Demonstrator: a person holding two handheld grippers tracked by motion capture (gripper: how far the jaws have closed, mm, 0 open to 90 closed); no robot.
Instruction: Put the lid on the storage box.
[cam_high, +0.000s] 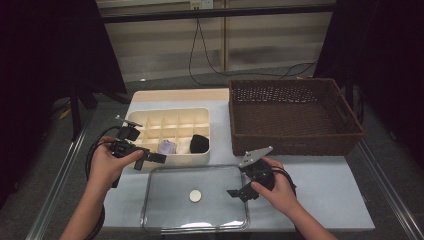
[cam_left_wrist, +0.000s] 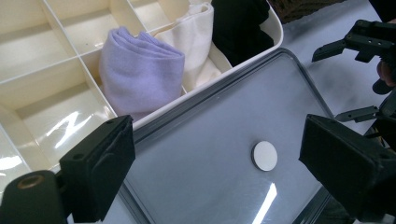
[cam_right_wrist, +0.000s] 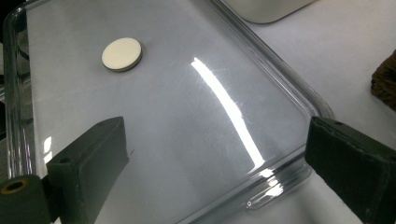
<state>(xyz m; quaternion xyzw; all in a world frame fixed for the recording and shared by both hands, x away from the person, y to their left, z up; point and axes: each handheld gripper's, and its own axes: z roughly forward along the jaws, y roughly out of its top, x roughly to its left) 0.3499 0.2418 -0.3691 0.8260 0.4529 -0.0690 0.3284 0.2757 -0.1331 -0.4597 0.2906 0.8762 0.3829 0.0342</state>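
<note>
A cream divided box (cam_high: 150, 131) holds a rolled lilac cloth (cam_high: 167, 146), a white cloth (cam_high: 184, 145) and a black cloth (cam_high: 200, 143) in its front row. A clear lid (cam_high: 165, 210) with a round white knob (cam_high: 195, 196) lies flat in front of the box. My left gripper (cam_high: 150, 161) hovers open at the box's front left corner, over the lid edge (cam_left_wrist: 205, 100) near the lilac cloth (cam_left_wrist: 140, 72). At the lid's right edge (cam_right_wrist: 280, 60) my right gripper (cam_high: 239, 184) stands open, with nothing between its jaws.
A large brown wicker basket (cam_high: 292, 115) stands at the back right, close behind the right hand. The pale table (cam_high: 325, 195) has bare room right of the lid. Several rear box compartments (cam_left_wrist: 88, 28) hold nothing. A black cable (cam_high: 200, 55) hangs behind the table.
</note>
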